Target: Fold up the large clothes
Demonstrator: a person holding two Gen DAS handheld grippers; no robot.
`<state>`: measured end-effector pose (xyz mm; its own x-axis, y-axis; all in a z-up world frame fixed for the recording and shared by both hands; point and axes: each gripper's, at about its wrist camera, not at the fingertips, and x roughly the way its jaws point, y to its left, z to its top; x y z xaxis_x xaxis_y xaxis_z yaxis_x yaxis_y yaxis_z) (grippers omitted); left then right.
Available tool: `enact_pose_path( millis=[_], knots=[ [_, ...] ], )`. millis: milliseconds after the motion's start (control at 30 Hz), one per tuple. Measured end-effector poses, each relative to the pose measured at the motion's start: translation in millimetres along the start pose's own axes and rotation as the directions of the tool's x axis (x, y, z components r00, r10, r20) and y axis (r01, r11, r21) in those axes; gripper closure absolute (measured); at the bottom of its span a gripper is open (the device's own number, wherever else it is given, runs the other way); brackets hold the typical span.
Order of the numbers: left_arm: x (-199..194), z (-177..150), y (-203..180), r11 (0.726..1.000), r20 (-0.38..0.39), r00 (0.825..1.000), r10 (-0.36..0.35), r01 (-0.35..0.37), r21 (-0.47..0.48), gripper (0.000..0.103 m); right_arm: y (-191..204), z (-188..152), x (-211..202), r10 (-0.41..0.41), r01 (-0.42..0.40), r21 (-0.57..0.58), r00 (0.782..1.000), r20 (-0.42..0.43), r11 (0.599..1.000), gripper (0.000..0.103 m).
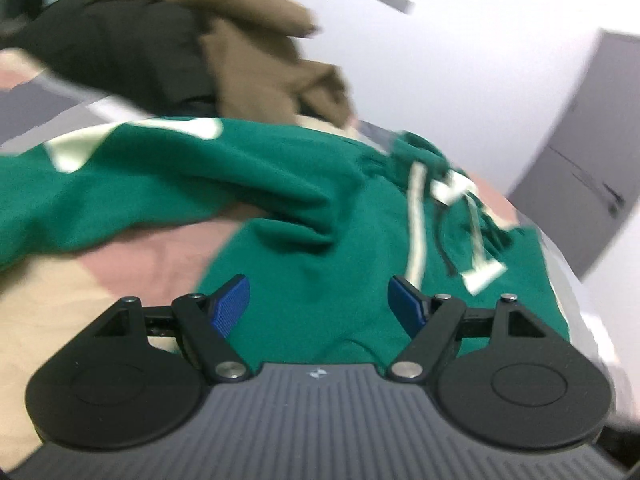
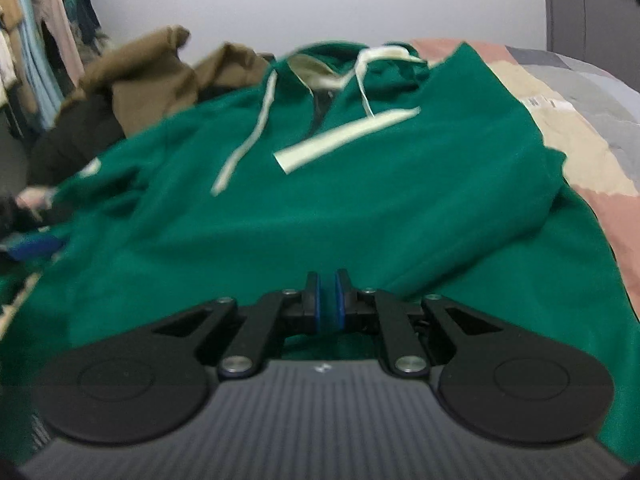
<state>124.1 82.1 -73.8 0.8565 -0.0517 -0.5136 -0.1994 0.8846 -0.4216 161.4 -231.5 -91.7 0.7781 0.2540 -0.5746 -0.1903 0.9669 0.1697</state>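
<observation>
A large green hoodie (image 2: 360, 208) with cream drawstrings and a cream stripe lies spread on the bed, hood at the far end. My right gripper (image 2: 327, 296) is shut on a fold of the green hoodie at its near edge, with green cloth showing between the blue pads. In the left wrist view the green hoodie (image 1: 304, 216) lies rumpled, one sleeve running off to the left. My left gripper (image 1: 319, 300) hovers over it, open, its blue pads wide apart with nothing pinched. The picture is blurred by motion.
A brown garment (image 2: 152, 76) and a black one (image 2: 72, 136) are heaped at the bed's far left. The patchwork bedspread (image 2: 580, 152) shows on the right. Clothes hang on a rack (image 2: 36, 40) at the left. A grey door (image 1: 592, 160) stands beyond the white wall.
</observation>
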Motion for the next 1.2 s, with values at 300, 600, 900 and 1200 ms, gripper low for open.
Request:
enact_pose_path(
  millis=[300, 600, 900, 1200],
  knots=[
    [-2.9, 9.7, 75.6, 0.928, -0.024, 0.994, 0.104, -0.106, -0.358, 0.023, -2.8, 3.9, -5.7, 0.089, -0.091, 0.073, 0.996, 0.02, 0.993, 0.035],
    [-20.7, 0.0, 159.0, 0.663, 0.048, 0.987, 0.156, -0.069, -0.745, 0.023, 3.4, 5.6, -0.9, 0.06, -0.06, 0.052, 0.998, -0.001, 0.997, 0.035],
    [-29.5, 11.5, 198.3, 0.54, 0.12, 0.937, 0.328, -0.082, -0.838, 0.025, -1.8, 8.5, 6.1, 0.072, -0.07, 0.095, 0.997, -0.016, 0.993, 0.035],
    [-14.0, 72.2, 235.8, 0.61, 0.087, 0.88, 0.466, -0.248, -0.753, 0.086, -5.8, 9.7, 12.8, 0.079, -0.078, 0.08, 0.997, -0.005, 0.994, 0.035]
  ],
)
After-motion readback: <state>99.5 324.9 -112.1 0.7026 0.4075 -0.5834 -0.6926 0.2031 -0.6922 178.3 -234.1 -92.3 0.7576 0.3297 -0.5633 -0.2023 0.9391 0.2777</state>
